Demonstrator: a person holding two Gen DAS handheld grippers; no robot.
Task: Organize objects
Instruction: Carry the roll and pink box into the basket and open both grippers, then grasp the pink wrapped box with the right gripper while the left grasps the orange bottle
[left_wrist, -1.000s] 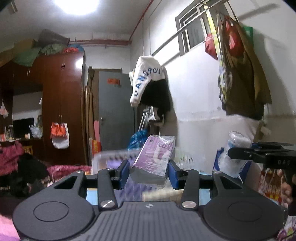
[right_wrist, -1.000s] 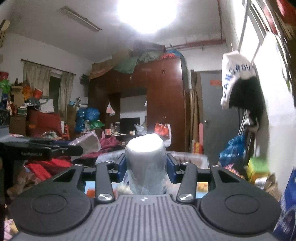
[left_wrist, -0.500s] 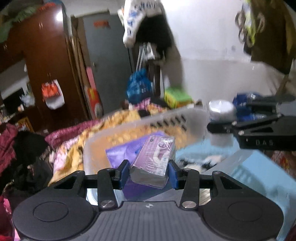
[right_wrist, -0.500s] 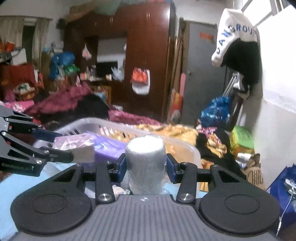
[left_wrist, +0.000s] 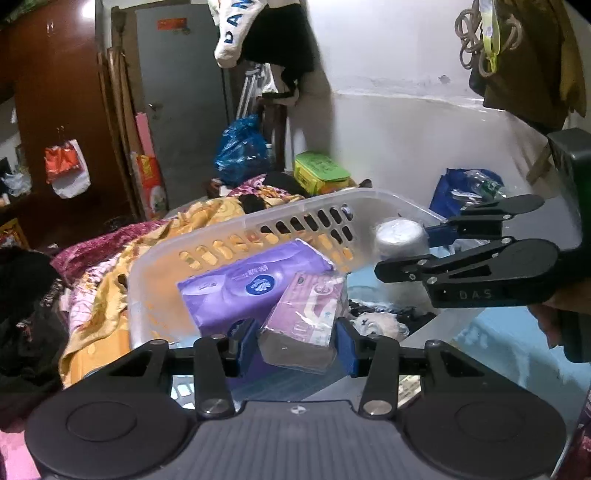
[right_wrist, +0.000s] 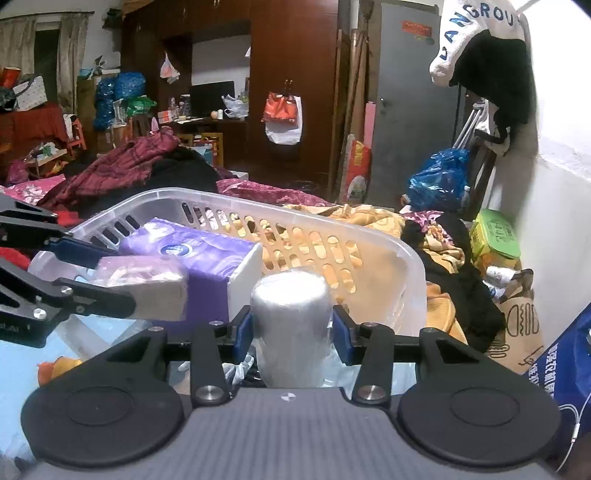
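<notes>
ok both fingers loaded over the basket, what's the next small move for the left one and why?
Probably lower the left gripper a little and release. It is shut on the tissue pack, which hangs above the clear basket, beside the bigger purple pack already lying inside. The right gripper, shut on a wrapped roll, is off to the side, apparently clear of that drop.

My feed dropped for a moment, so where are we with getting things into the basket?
Done: one large purple tissue pack already lies in the clear basket. In hand: the left hand-held gripper grips a small purple tissue packet over the basket, and the right hand-held gripper grips a plastic-wrapped white roll near its rim. Left: releasing both into the basket.
</notes>
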